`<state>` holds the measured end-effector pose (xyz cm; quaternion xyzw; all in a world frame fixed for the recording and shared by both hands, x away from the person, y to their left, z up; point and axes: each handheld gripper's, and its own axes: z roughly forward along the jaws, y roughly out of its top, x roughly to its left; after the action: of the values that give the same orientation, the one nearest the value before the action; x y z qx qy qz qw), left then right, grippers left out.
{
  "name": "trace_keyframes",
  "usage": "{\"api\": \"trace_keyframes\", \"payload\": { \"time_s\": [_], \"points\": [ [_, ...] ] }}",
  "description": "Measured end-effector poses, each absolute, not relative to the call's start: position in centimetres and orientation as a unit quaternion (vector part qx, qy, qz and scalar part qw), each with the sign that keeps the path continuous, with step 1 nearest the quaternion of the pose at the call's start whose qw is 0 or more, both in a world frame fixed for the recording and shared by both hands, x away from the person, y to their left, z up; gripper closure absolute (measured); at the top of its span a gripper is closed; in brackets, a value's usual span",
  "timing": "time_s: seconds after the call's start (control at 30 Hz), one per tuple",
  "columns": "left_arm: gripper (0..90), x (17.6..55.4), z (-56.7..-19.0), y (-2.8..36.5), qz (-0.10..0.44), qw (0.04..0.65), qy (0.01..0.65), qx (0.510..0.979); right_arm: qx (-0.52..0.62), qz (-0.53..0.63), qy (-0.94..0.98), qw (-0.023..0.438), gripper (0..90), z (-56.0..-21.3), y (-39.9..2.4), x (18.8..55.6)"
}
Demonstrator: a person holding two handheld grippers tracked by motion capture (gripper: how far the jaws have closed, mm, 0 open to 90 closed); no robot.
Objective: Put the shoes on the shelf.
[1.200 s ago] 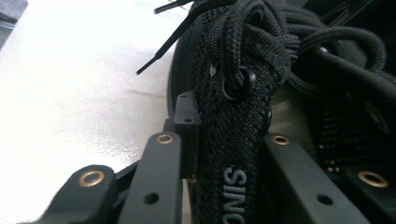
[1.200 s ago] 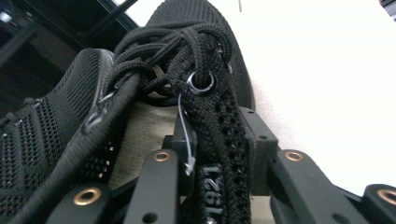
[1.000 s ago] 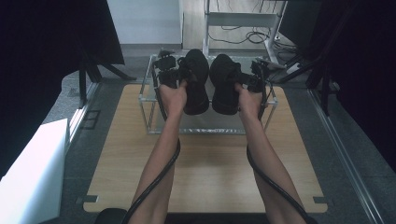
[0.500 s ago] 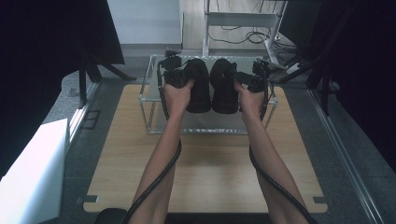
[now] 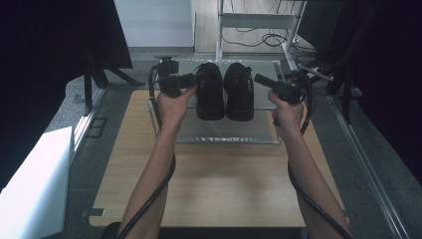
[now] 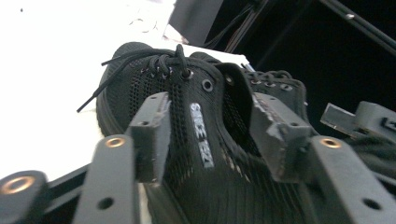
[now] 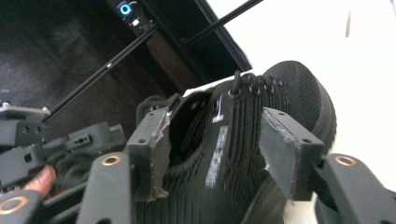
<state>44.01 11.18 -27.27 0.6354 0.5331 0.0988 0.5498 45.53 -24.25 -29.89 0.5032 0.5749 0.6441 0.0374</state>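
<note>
Two black mesh lace-up shoes stand side by side on a glass-topped rack (image 5: 229,130), the left shoe (image 5: 209,92) and the right shoe (image 5: 240,92) with toes pointing away. My left gripper (image 5: 191,79) sits just off the left shoe's outer side. In the left gripper view the left shoe (image 6: 135,79) shows in the gap, and the pads (image 6: 154,126) stand clear of it. My right gripper (image 5: 259,79) mirrors this beside the right shoe (image 7: 289,88). Both grippers' jaws have just been closing a little, pressing on nothing.
The rack stands at the far end of a wooden table (image 5: 219,184). A white box (image 5: 35,184) lies on the floor at the left. Dark stands and cables sit behind and to both sides of the rack.
Both hands have pulled outward from the shoes' heels to the sides of the pair. The jaws that held the shoes have come off them; the shoes stay on the rack.
</note>
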Motion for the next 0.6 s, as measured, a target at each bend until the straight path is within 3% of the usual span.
{"api": "trace_keyframes", "payload": {
  "time_s": [0.27, 0.3, 0.43, 0.6],
  "points": [
    [66.4, 40.7, -29.1, 12.8, 0.087, 0.588, 0.498, 0.631, 0.482, 0.650, 0.586, 0.030, 65.0, -31.7, -25.3, 42.9],
    [71.4, 39.9, -29.8, 13.1, 0.079, 0.600, 0.489, 0.628, 0.477, 0.655, 0.586, 0.030, 70.7, -32.2, -25.5, 42.2],
    [81.3, 39.0, -30.9, 13.6, 0.075, 0.612, 0.476, 0.627, 0.462, 0.656, 0.596, 0.030, 78.7, -33.1, -25.4, 40.8],
    [87.1, 37.5, -32.5, 13.5, 0.077, 0.618, 0.458, 0.634, 0.453, 0.659, 0.600, 0.030, 85.4, -33.9, -25.2, 39.6]
  ]
}}
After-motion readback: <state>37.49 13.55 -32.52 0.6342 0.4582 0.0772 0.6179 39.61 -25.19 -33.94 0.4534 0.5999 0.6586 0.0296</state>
